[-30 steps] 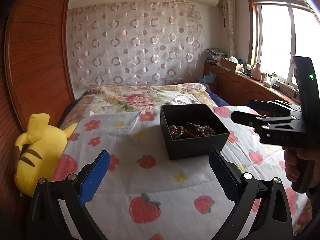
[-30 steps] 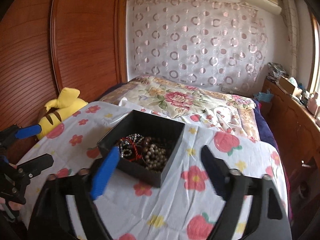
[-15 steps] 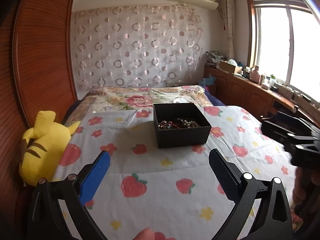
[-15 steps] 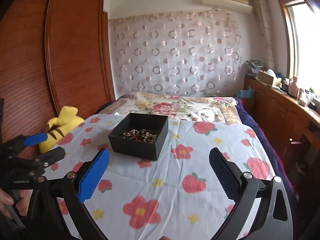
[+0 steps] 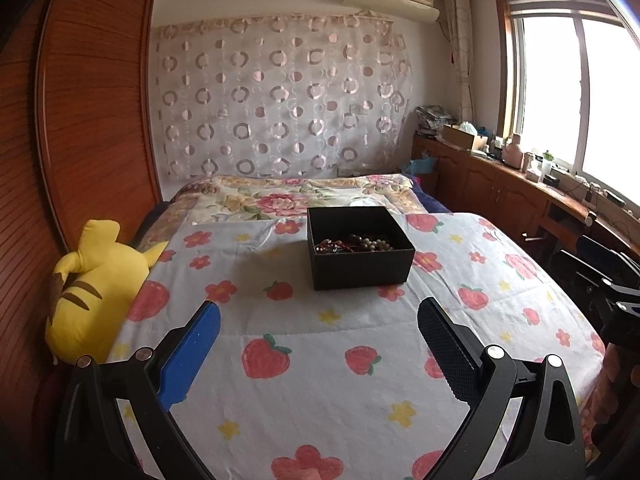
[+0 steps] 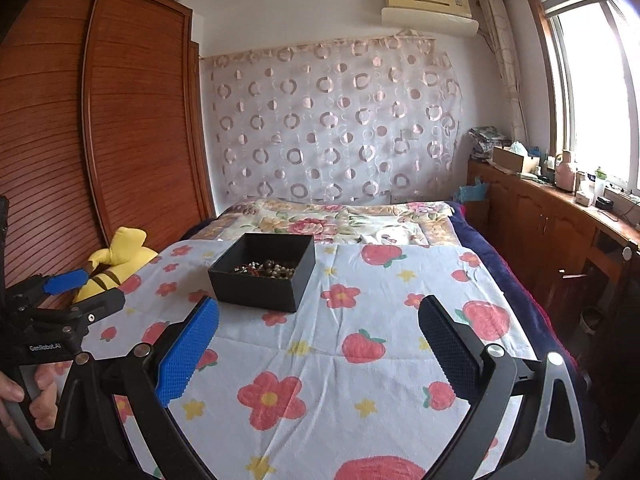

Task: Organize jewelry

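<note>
both hand-held grippers pulled back; open black box (image 5: 360,248) holds tangled beads (image 5: 354,243).

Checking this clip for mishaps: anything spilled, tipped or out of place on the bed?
Nothing stands out. The black box sits upright on the bedspread, with the jewelry heaped inside and none outside.

Black box (image 5: 360,264) on a strawberry-and-flower-print white sheet (image 5: 320,360); yellow striped plush (image 5: 94,284).
</note>
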A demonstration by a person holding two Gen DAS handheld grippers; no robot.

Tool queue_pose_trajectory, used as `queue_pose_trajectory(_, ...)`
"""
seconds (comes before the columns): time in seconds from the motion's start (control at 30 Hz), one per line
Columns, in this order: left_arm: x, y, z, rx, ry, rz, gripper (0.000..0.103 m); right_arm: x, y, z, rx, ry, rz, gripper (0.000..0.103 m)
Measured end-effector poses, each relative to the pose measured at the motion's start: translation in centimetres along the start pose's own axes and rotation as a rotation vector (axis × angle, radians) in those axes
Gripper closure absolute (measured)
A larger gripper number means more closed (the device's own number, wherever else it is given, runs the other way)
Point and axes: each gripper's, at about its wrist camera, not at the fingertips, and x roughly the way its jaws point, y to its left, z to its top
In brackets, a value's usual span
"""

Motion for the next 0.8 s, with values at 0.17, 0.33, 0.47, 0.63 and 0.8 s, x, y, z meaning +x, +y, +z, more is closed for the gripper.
queue_pose_trajectory(0.17,-0.2,-0.1,-0.1,0.001,-0.001,-0.014,0.008,0.2,-0.1,-0.3,0.004,0.003,0.005,0.002)
queue_pose_trajectory(0.33,-0.7,-0.5,-0.2,0.009,-0.012,-0.010,0.008,0.4,-0.1,-0.7,0.008,0.008,0.010,0.002)
queue_pose_trajectory(0.47,-0.8,-0.6,-0.1,0.009,-0.015,-0.010,0.008,0.5,-0.1,-0.8,0.011,0.008,0.015,0.002)
queue_pose_trajectory(0.63,-1.1,-0.7,-0.1,0.007,-0.021,-0.010,0.008,0.5,0.2,-0.8,0.009,0.004,0.015,0.002)
queue_pose_trajectory(0.8,-1.2,-0.6,0.0,0.005,-0.021,-0.012,0.008,0.5,0.2,-0.8,0.010,0.004,0.013,0.002)
